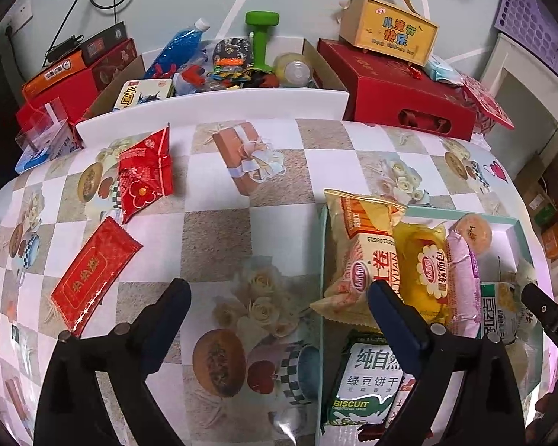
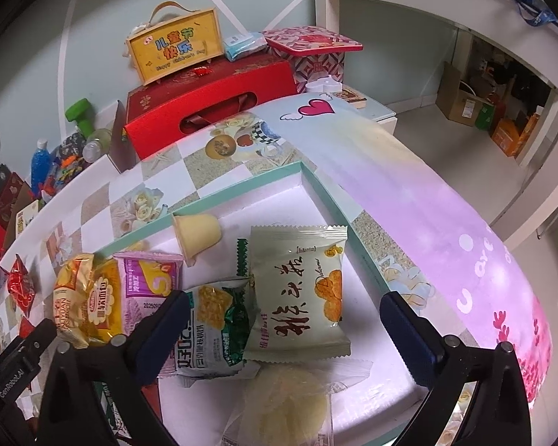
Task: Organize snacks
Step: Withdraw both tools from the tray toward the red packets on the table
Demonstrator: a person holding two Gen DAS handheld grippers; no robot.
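Note:
A mint-rimmed white tray (image 1: 465, 216) (image 2: 241, 182) holds several snack packets. My left gripper (image 1: 279, 308) is open, straddling the tray's left rim; only tablecloth shows between its fingers. A green-and-white biscuit packet (image 1: 368, 379) lies under its right finger. Two red packets (image 1: 145, 174) (image 1: 93, 275) lie loose on the table to the left. My right gripper (image 2: 286, 308) is open above the tray. A pale green packet (image 2: 297, 290) and a green-white packet (image 2: 212, 327) lie below it, untouched by the pads. A jelly cup (image 2: 195, 236) lies on its side further back.
A yellow bread packet (image 2: 89, 297) and a pink packet (image 2: 145, 290) fill the tray's left part; a clear-wrapped round cake (image 2: 282, 401) lies at its near end. Red gift boxes (image 1: 409, 93) and a cardboard box of oddments (image 1: 227, 70) stand behind the table.

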